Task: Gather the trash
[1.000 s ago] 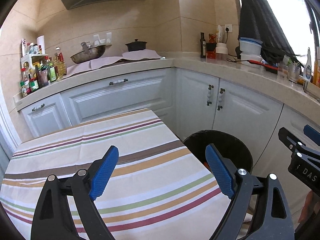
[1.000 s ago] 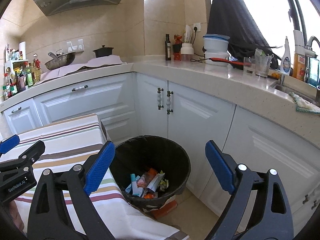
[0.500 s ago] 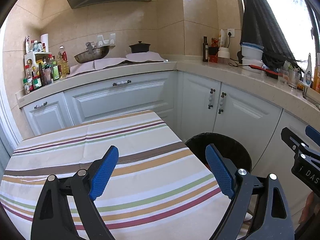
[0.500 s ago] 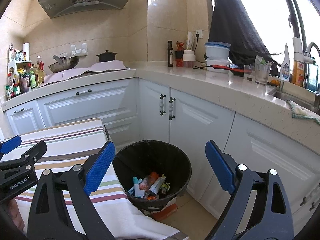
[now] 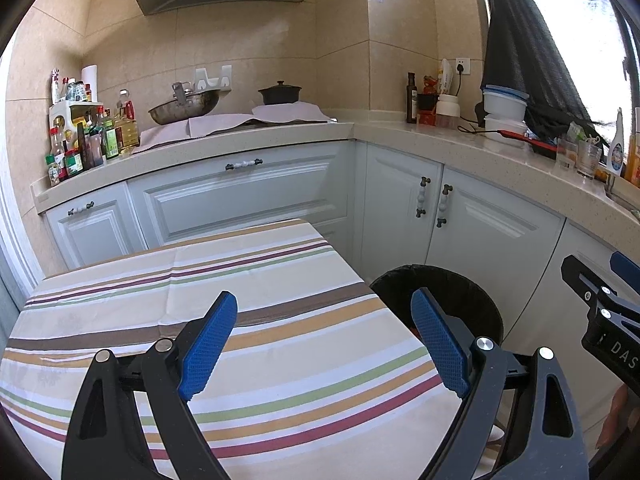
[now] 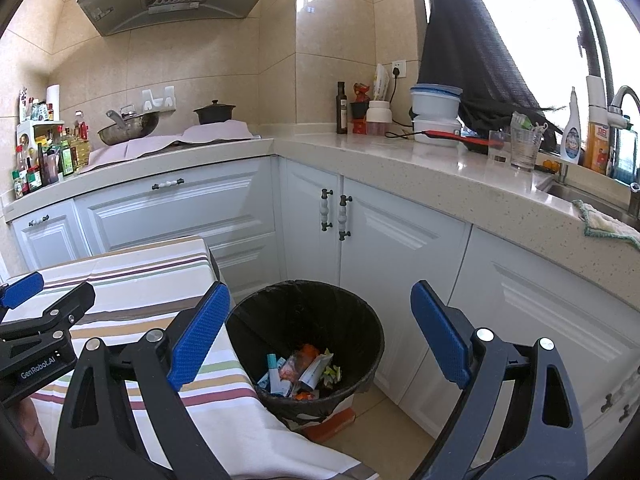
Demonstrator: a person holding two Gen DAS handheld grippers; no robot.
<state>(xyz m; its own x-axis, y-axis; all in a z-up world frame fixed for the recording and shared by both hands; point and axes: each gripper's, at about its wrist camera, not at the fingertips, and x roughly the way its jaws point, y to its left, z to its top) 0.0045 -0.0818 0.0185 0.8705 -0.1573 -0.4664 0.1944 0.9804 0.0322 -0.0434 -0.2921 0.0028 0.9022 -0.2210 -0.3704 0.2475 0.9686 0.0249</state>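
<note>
The left gripper (image 5: 324, 344), black-framed with blue textured pads, is seen at the bottom of its own view with its jaws spread wide and nothing between them. Beneath it the table covered by a cream cloth with brown, orange, green and maroon stripes (image 5: 256, 280) is spread across the lower left of the frame. The right gripper (image 6: 316, 330), of the same black and blue build, is likewise held wide apart and empty at the bottom of its view.

Between and just beyond the right gripper's fingers, in the lower centre of that frame, the round black bin lined with a black bag (image 6: 308, 300) is placed on the floor, close against the table's hanging cloth edge. At its bottom the collected trash (image 6: 300, 372) is gathered: crumpled wrappers in orange, white, blue and pale green. In the left view the bin is found at lower right, partly hidden behind the right-hand finger.

Behind the bin, white panelled cabinet doors (image 6: 360, 232) are set under a speckled beige countertop (image 6: 400, 160) that runs across the middle of the frame. A steel wok (image 6: 128, 126) and a dark lidded pot (image 6: 214, 112) are seen at centre left, beneath a grey extractor hood (image 6: 176, 0) at the top.
</note>
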